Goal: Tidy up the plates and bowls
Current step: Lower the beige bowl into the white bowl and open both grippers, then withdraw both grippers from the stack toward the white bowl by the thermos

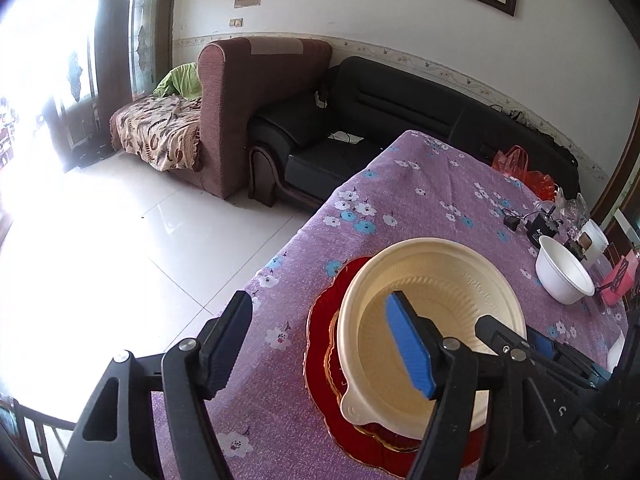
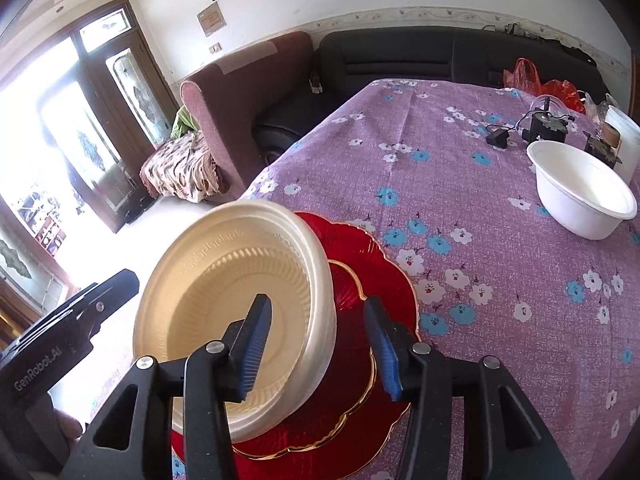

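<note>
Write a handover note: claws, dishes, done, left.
Left claw: open, one finger over the cream bowl, nothing gripped.
Right claw: open, straddling the bowl's rim, pads not pressing.
Cream bowl sits on the red plates, two stacked, near the table edge.
White bowl stands apart, far right.
Done: cream bowl on plates.
Left: white bowl, probably into the cream one.

Cream ribbed bowl (image 2: 236,308) upright atop stacked red scalloped gold-rimmed plates (image 2: 360,280) near the table's front left edge, white bowl (image 2: 582,196) upright toward its right edge
</note>
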Demonstrator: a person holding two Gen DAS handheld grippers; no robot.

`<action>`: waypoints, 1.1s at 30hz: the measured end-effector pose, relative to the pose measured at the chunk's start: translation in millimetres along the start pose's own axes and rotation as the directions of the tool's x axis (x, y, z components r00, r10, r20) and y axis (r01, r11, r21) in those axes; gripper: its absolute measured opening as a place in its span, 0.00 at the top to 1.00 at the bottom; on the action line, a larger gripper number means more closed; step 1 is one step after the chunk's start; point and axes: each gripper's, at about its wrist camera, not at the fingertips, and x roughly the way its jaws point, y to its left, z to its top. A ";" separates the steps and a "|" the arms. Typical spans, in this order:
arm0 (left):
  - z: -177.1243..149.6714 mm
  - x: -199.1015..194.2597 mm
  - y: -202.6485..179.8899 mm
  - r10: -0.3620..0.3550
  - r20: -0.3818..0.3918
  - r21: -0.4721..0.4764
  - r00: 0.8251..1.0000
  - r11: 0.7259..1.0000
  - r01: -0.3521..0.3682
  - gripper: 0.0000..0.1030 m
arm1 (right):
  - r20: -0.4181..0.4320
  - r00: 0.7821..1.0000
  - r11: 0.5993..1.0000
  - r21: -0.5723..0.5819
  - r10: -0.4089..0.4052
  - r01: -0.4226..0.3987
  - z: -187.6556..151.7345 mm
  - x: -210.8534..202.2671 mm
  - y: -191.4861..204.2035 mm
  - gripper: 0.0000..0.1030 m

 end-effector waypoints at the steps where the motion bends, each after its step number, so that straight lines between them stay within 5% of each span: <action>1: -1.1 -2.4 1.8 -0.001 0.004 -0.006 1.000 1.000 0.001 0.30 | 0.007 1.000 1.000 0.003 -0.001 0.001 0.2 -3.0 -0.4 0.48; 13: -16.7 -28.4 3.4 -0.017 0.012 -0.019 1.000 1.000 0.017 0.25 | 0.074 0.997 0.998 0.062 -0.010 0.006 -12.8 -54.4 -16.2 0.43; 33: -62.6 -55.1 -58.8 -0.077 -0.035 0.108 0.996 0.991 0.081 0.21 | 0.083 0.997 0.990 0.144 -0.005 -0.007 -74.2 -106.2 -51.1 0.42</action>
